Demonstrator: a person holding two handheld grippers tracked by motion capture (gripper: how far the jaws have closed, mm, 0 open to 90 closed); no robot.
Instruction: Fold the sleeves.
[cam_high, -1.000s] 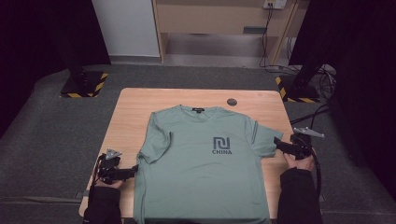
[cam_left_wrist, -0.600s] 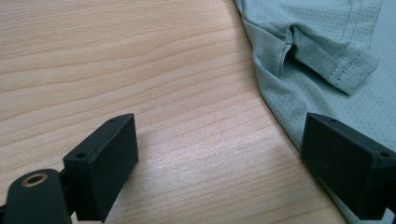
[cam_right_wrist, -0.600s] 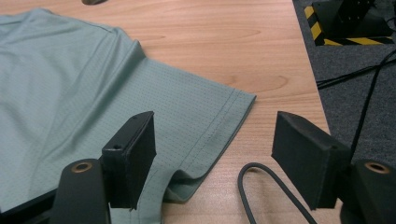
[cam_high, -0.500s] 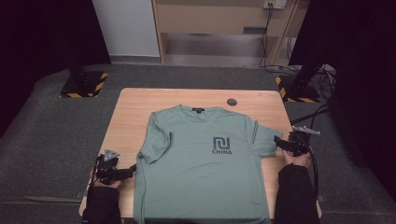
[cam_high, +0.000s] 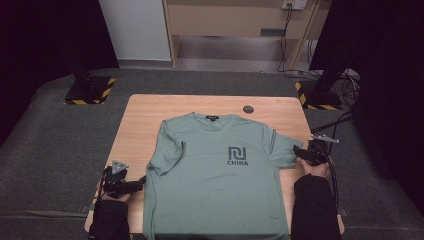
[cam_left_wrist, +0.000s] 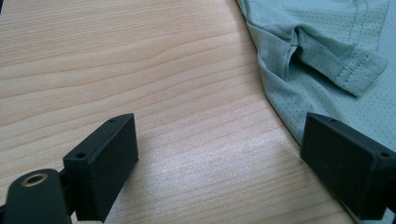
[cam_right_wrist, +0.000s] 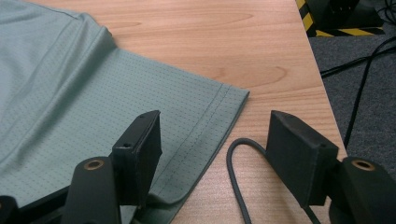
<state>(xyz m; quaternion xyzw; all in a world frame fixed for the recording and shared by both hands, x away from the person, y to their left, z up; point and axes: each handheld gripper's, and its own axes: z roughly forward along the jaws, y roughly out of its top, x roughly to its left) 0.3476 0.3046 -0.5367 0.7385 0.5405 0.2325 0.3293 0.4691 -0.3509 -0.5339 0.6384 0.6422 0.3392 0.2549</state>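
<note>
The green T-shirt (cam_high: 216, 175) lies flat, unfolded, mid-table. The right gripper (cam_high: 303, 153), jaws just closing but gripping nothing, straddles the three-o'clock sleeve hem (cam_right_wrist: 212, 123); the left gripper (cam_high: 136, 184) waits open at eight o'clock. Folding remains.

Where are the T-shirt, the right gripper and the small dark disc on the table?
T-shirt (cam_high: 215, 185): high view, chest below the logo.
Right gripper (cam_right_wrist: 215, 140): right gripper view, between its jaws, at the sleeve hem.
Small dark disc (cam_high: 248, 109): high view, its top.

Matt perforated cloth T-shirt (cam_high: 215, 175) on smooth grained wooden table (cam_high: 150, 120).
</note>
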